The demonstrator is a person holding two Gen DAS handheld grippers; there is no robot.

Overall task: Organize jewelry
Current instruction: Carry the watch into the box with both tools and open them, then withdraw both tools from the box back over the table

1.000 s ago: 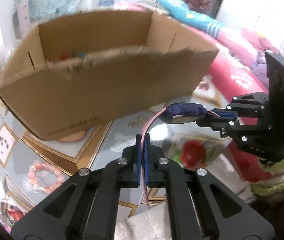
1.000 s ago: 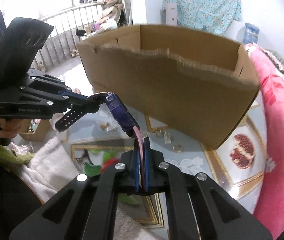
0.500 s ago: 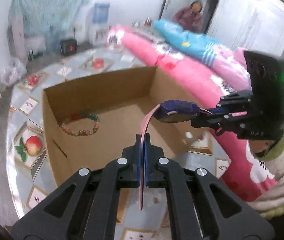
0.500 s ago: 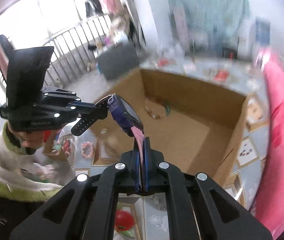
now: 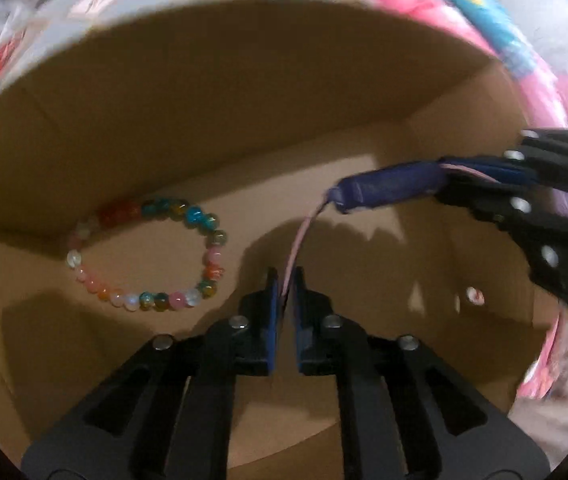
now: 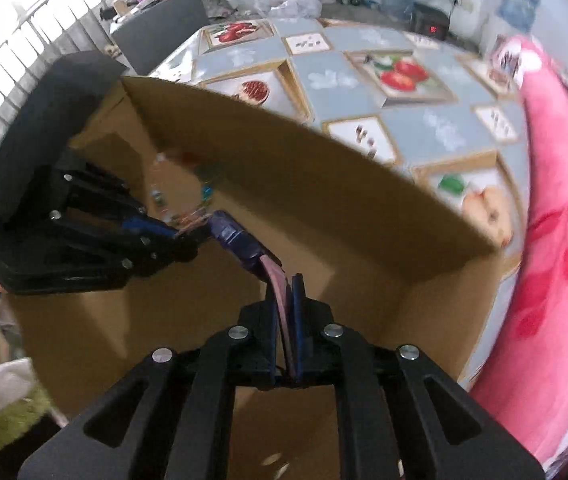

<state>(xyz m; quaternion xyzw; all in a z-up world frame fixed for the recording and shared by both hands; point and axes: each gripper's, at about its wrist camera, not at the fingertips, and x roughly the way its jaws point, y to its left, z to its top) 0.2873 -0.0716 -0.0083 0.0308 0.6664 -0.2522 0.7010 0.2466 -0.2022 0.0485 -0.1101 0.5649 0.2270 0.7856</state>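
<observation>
- Your watch (image 5: 388,190) hangs inside the cardboard box (image 5: 203,112), right of the bead bracelet (image 5: 143,252).
- Its long axis runs between both grippers: left gripper (image 5: 284,292) jaws narrowly pinch one strap end, right gripper (image 6: 286,300) jaws the other.

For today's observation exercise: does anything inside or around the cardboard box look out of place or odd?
Nothing looks damaged or spilled. The beaded bracelet lies flat on the cardboard box floor. The watch hangs over the box, its straps held by the left gripper and right gripper.
</observation>
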